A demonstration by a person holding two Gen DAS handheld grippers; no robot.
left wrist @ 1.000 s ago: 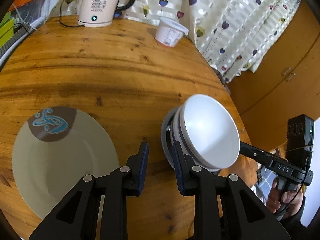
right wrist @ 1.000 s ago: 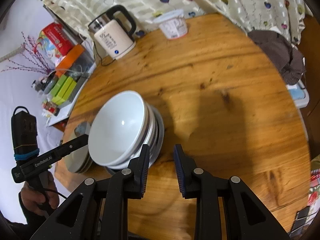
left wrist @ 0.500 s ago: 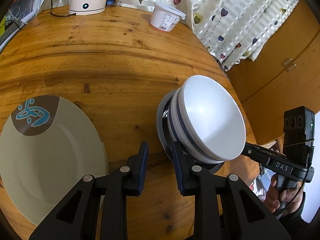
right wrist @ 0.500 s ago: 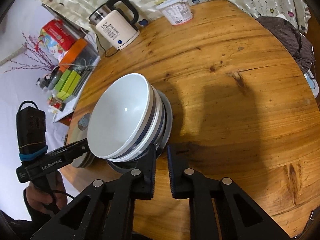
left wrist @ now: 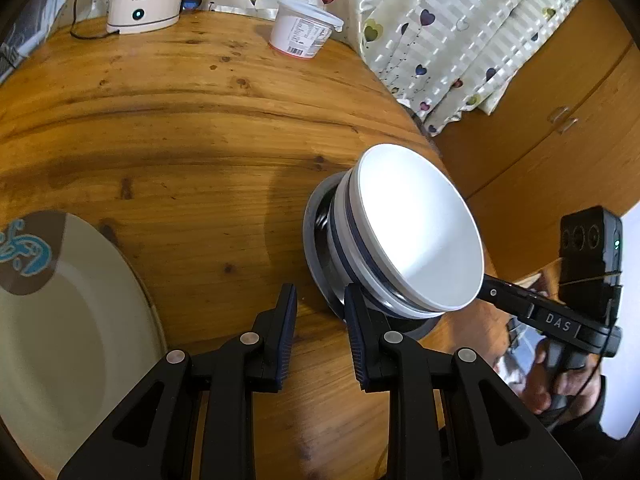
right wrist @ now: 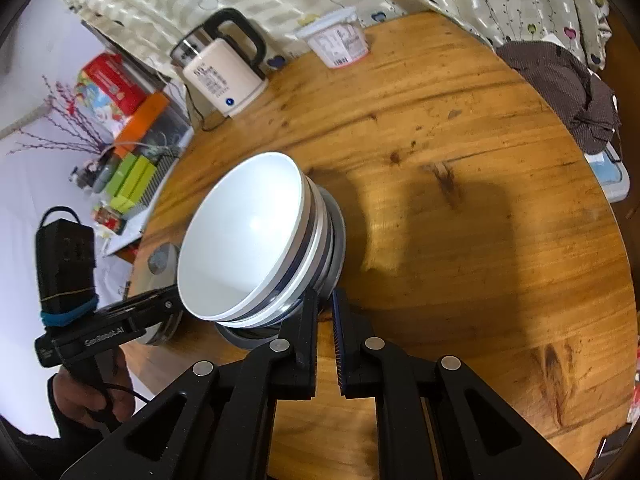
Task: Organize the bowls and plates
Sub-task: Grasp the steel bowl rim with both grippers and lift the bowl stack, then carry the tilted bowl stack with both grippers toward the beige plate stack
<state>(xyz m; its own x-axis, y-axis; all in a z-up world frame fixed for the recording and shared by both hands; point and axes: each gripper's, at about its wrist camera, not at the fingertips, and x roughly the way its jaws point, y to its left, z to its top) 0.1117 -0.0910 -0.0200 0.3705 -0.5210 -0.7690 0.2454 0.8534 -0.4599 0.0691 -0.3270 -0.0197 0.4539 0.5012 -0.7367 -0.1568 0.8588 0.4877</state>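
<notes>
right gripper point(right wrist: 325, 304) first: its fingers are squeezed almost together, just a sliver of gap, and as far as I can tell they're pinching the near rim of the gray plate point(right wrist: 339, 240); from the left wrist view that gripper comes in under the bowls and its tips are hidden, so no help there

left gripper point(left wrist: 320, 304) has its fingers spread with nothing but bare wood between them; its right-hand finger sits right up against the gray plate's edge, can't tell if it actually touches

on that gray plate sits the stack of white bowls point(right wrist: 240, 232), nested, dark blue bands round the outsides; the whole lot is close to the table edge on the person's side

off to the left of the left gripper, apart from the stack, lies a cream plate point(left wrist: 80, 320) with a brown patch and a blue squiggle on the rim, flat on the round wooden table point(left wrist: 180, 120)

further back: a cream electric kettle point(right wrist: 224, 76) and a white yogurt tub point(right wrist: 338, 46) near the far edge, heart-print curtain point(left wrist: 460, 20) behind; a brown cloth point(right wrist: 560, 80) is heaped just off the table's far right
</notes>
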